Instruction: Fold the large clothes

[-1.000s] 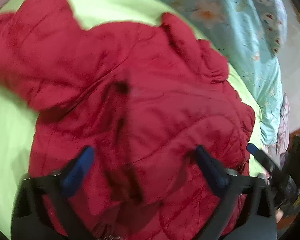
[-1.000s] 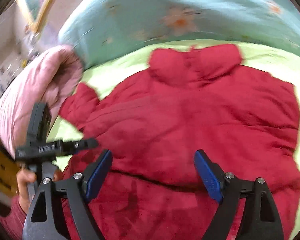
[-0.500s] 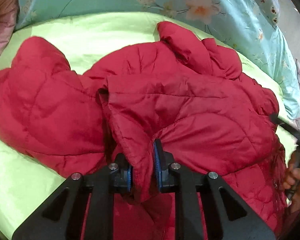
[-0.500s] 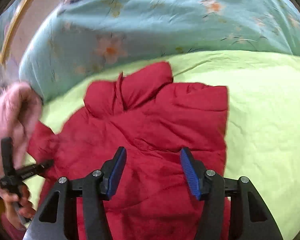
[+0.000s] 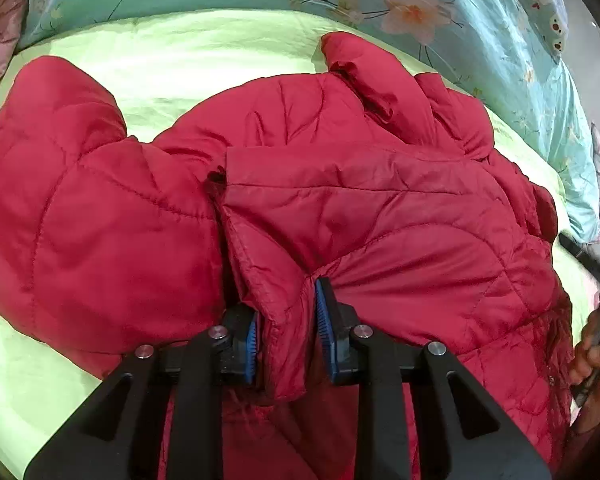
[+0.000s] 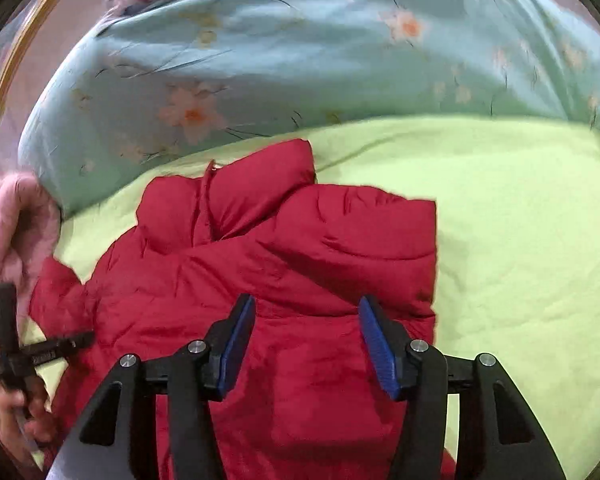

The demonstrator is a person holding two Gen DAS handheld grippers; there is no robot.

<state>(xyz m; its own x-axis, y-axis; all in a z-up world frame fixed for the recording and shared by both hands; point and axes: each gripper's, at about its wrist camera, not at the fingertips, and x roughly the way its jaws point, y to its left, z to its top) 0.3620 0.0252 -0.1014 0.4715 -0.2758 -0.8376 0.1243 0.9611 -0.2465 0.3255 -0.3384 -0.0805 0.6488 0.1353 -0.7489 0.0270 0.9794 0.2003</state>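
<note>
Left claw (image 5: 285, 334) on red jacket (image 5: 380, 220) fold

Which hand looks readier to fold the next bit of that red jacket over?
The left. Its left gripper has a fold of the red jacket pinched between its pads, though its jaws have just been easing open slightly. The right gripper hangs open above the jacket, gripping nothing.

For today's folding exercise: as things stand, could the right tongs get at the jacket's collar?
Probably yes. The right tongs hang open over the red jacket, holding nothing, and the collar lies uncovered straight ahead on the green sheet, with nothing in between.
</note>
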